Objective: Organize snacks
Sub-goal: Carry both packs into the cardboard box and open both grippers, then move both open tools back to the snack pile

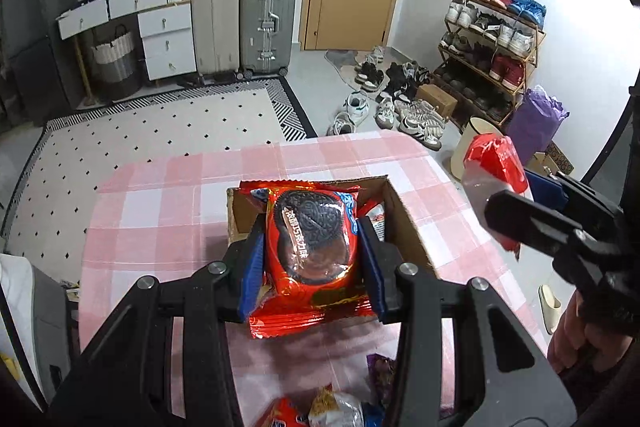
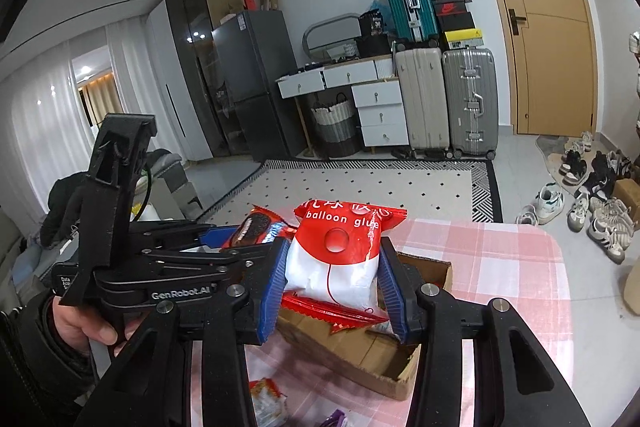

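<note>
My left gripper [image 1: 311, 259] is shut on a red Oreo cookie packet [image 1: 310, 247] and holds it above the near edge of an open cardboard box [image 1: 404, 223] on the pink checked table [image 1: 160, 211]. My right gripper [image 2: 332, 283] is shut on a red and white "balloon glue" packet [image 2: 340, 255], raised above the same box [image 2: 360, 351]. In the left wrist view the right gripper [image 1: 520, 211] and its packet [image 1: 494, 163] hang to the right of the box. The left gripper [image 2: 208, 259] with the Oreo packet [image 2: 256, 227] shows at left in the right wrist view.
Loose snack packets lie on the table's near edge [image 1: 332, 407], with one more in the right wrist view [image 2: 266, 399]. Other packets lie inside the box [image 1: 376, 217]. Beyond the table are a patterned rug [image 1: 160, 123], suitcases [image 1: 268, 23], shoes and a shoe rack [image 1: 492, 43].
</note>
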`<action>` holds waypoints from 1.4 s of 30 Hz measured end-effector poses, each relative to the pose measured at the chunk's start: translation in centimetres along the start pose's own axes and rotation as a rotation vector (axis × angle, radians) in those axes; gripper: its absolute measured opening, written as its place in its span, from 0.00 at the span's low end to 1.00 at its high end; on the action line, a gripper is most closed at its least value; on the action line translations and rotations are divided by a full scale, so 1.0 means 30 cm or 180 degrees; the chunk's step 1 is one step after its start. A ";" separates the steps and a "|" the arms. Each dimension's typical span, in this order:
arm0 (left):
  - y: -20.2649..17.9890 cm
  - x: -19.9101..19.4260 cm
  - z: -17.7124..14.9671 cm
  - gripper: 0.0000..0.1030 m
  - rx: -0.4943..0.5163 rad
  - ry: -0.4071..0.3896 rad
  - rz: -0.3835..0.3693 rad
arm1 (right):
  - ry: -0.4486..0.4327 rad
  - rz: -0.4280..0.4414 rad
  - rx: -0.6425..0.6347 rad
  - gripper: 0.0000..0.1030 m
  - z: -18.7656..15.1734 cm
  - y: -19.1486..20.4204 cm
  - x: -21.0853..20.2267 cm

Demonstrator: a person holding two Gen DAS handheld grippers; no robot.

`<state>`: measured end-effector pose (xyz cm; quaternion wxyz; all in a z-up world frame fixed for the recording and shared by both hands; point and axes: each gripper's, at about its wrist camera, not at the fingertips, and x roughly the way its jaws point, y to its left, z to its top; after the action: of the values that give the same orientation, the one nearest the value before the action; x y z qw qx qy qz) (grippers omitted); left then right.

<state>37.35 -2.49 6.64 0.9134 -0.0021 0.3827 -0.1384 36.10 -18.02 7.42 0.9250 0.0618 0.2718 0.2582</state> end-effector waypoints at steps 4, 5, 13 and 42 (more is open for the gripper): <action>0.029 0.124 -0.008 0.38 -0.0085 0.0134 -0.0068 | 0.0131 -0.0041 -0.0005 0.43 -0.028 -0.029 0.104; 0.033 0.151 -0.014 0.38 -0.0107 0.0164 -0.0075 | 0.0177 -0.0057 0.0001 0.43 -0.035 -0.036 0.136; 0.055 0.267 -0.040 0.39 -0.0168 0.0215 -0.0170 | 0.0252 -0.0106 -0.0002 0.43 -0.080 -0.090 0.282; -0.087 -0.163 -0.253 0.79 0.0034 -0.0307 0.0361 | -0.0283 -0.0201 -0.0049 0.75 -0.184 0.040 -0.111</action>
<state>28.11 -2.97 4.98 0.9372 0.0178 0.3371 -0.0882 30.22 -18.83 4.64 0.9443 0.0575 0.2302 0.2280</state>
